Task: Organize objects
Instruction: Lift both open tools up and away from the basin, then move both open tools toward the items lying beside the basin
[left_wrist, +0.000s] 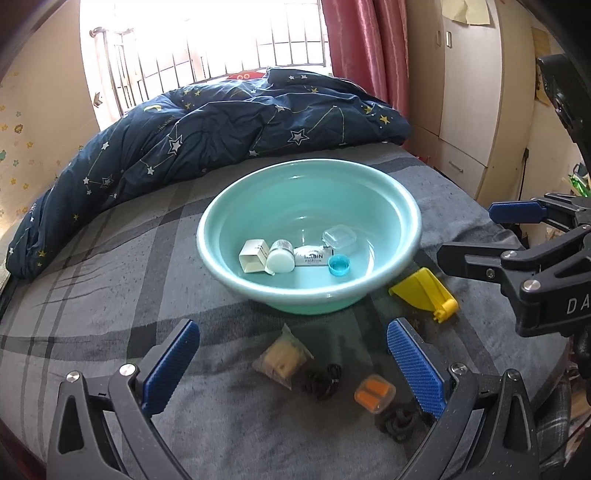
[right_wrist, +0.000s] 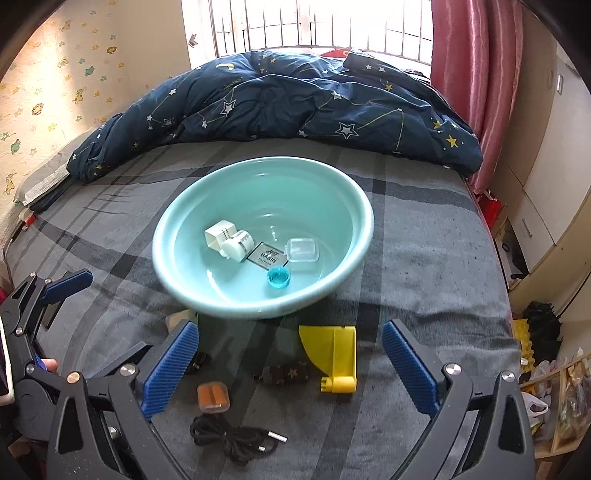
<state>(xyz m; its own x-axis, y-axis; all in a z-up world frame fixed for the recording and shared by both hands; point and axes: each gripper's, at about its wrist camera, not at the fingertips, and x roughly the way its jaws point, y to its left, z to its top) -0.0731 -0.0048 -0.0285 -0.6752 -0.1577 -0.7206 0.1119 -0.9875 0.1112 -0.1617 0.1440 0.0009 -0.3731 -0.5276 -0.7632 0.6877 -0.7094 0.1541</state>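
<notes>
From the left wrist, the left gripper (left_wrist: 291, 369) hangs spread wide with nothing between its blue pads; just ahead lie a blurred clear bag (left_wrist: 282, 357) of yellowish contents and a dark tangle (left_wrist: 322, 380) hard to identify; an orange case (left_wrist: 373, 393) sits by the right pad, half covering a black cable (left_wrist: 400, 421); farther ahead stands the teal basin (left_wrist: 310, 291), holding a white box (left_wrist: 253, 255), a white jar (left_wrist: 280, 255), a card (left_wrist: 314, 256), a clear case (left_wrist: 338, 238) and a blue cap (left_wrist: 339, 266).

From the right wrist, the right gripper (right_wrist: 290, 369) is equally spread and empty; a yellow plastic piece (right_wrist: 338, 356) lies between its pads beside a dark, star-patterned object (right_wrist: 286, 374); the left pad hides part of the clear bag.
</notes>
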